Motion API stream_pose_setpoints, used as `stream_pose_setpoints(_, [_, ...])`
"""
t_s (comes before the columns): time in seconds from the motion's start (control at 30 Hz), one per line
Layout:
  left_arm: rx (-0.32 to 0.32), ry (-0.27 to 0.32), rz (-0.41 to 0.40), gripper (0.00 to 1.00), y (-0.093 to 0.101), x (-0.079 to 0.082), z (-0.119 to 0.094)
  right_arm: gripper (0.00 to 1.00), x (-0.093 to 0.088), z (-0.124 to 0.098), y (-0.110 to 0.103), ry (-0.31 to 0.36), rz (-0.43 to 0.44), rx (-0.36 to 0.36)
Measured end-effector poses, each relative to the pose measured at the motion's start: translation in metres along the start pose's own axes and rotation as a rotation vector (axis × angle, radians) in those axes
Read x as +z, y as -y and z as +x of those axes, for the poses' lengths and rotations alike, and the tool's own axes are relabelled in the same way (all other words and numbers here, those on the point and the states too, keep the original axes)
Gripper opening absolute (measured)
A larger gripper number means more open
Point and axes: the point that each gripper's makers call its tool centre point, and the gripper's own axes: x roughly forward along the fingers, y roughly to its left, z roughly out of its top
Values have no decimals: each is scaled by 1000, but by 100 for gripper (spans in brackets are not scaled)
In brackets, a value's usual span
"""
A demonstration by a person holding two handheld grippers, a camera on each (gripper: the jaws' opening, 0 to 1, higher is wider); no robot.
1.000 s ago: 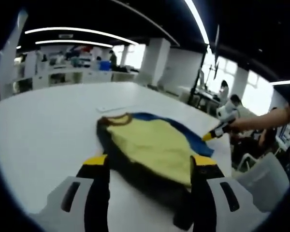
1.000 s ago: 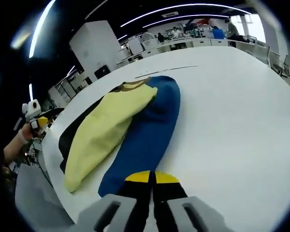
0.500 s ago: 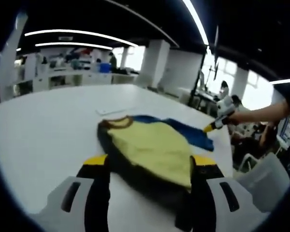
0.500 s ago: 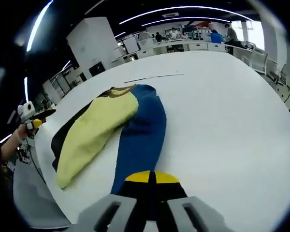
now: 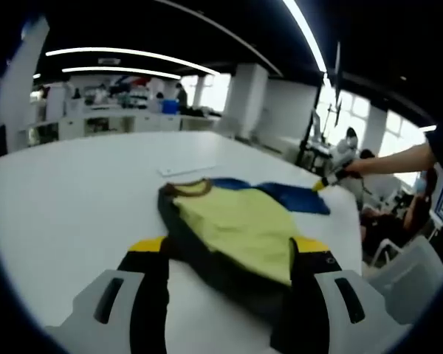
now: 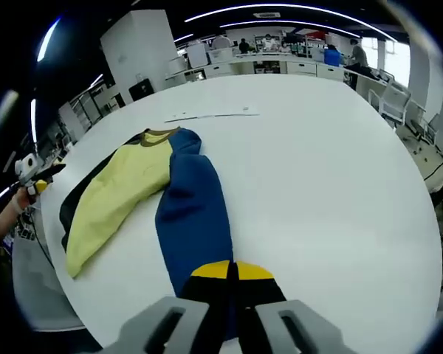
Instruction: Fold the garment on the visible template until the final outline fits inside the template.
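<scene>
The right gripper (image 6: 232,271), jaws clenched on the blue sleeve (image 6: 194,214) of the garment (image 5: 240,228), stretches it across the white worktop (image 6: 317,169), while the left gripper (image 5: 229,254) hangs with jaws released.

Garment (image 6: 133,188): pale yellow front, royal blue sleeve (image 6: 196,221), black along the edge, brown-olive collar (image 5: 193,188)

Plain blocks, no print or pattern (yellow duller in left gripper view). Table (image 6: 332,184) plain white. Left gripper (image 5: 229,254) and right gripper (image 6: 231,271): black jaws, yellow tips, light grey bodies. Thin pale strip (image 6: 210,115) on table beyond collar.
</scene>
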Motion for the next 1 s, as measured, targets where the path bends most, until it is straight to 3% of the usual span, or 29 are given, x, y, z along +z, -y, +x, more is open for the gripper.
stream_pose_setpoints(0.3, [54, 2, -18, 61, -6, -7, -4, 0, 13, 2, 47, 2, 10, -51])
stream_pose_setpoints(0.67, [85, 3, -30, 60, -12, -7, 3, 0, 30, 19, 96, -54, -71, -128])
stream_pose_setpoints(0.7, [87, 1, -29, 60, -13, -7, 4, 0, 36, 23, 111, -53, -71, -133])
stream_pose_setpoints(1.0, [94, 0, -53, 60, -14, -12, 14, 0, 47, 26, 127, -79, -113, -181])
